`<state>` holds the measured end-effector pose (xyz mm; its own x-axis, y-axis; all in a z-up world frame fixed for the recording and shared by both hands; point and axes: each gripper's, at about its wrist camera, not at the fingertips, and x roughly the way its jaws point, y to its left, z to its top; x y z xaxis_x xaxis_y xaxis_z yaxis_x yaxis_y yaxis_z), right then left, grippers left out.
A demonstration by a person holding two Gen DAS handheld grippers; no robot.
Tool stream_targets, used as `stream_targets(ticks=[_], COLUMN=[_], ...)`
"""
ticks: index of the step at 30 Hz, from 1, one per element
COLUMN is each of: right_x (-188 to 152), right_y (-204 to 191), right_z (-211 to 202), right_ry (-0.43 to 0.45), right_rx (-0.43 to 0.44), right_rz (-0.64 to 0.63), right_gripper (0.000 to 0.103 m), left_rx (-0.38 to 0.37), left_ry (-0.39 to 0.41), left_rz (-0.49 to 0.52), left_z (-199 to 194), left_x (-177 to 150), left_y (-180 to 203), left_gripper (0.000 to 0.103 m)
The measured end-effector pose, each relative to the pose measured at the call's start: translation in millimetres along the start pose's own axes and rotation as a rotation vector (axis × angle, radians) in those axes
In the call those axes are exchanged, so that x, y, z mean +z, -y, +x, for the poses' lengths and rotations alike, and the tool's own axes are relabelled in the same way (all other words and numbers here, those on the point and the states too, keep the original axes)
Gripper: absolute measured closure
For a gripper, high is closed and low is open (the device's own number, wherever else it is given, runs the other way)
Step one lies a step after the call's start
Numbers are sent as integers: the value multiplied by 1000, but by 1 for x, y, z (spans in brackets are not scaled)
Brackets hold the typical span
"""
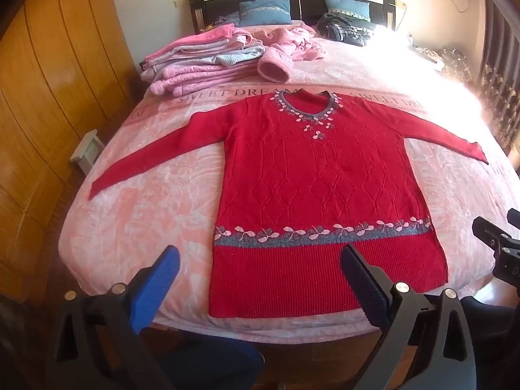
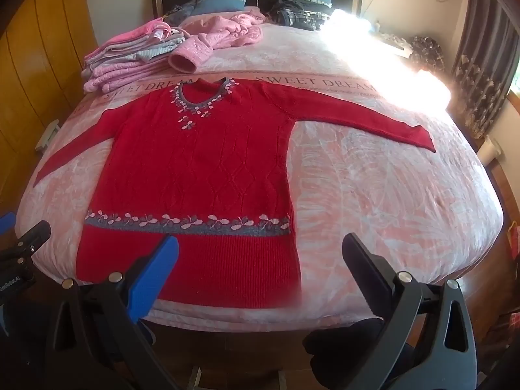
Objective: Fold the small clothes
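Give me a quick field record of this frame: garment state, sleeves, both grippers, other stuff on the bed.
garment: red sweater, front up, spread flat on the pink bedspread, unfolded
sleeves: both stretched out to the sides
hem: at the near bed edge
left gripper: open, above the hem, holding nothing
right gripper: open, above the hem's right corner, holding nothing
folded pile: pink and grey clothes, far left of bed
loose items: pink jacket, dark clothes near the blue pillows
fold progress: not started

Each black tool [image 1: 260,260] [image 2: 260,250] has one blue finger [image 1: 156,289].
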<state>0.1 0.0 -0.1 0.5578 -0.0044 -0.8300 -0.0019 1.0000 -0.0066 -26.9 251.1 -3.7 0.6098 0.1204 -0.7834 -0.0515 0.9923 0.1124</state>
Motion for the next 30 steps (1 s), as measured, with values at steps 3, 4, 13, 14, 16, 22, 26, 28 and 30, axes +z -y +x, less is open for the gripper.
stream_targets(ticks=[3, 4, 13, 14, 16, 22, 26, 28, 30], right_x=[0, 0, -3, -4, -2, -1, -1, 0, 0], right_y=[0, -1, 4, 4, 5, 2, 1, 1, 0], right_z=[0, 0, 4, 4, -1, -3, -4, -5, -6], right_ry=[5, 5, 18, 18, 15, 13, 15, 17, 18], right_rx=[0, 0, 5, 7, 4, -1, -1, -1, 0], right_rz=[-2, -3, -5, -6, 1, 2, 3, 3, 6], right_gripper=[3, 3, 3, 3, 3, 3, 3, 3, 3], left_rx=[2, 0, 7, 6, 7, 9, 11, 11, 12], left_ry=[0, -1, 3, 4, 2, -4, -5, -3, -2], left_rz=[-1, 0, -4, -5, -5, -1, -3, -3, -3], left_z=[0, -1, -1, -1, -1, 1, 1, 1, 1], left_x=[0, 1, 1, 1, 1, 1, 1, 1, 1], left_y=[0, -1, -1, -1, -1, -1, 0, 0, -1], left_gripper=[4, 4, 4, 4, 4, 4, 4, 4, 4])
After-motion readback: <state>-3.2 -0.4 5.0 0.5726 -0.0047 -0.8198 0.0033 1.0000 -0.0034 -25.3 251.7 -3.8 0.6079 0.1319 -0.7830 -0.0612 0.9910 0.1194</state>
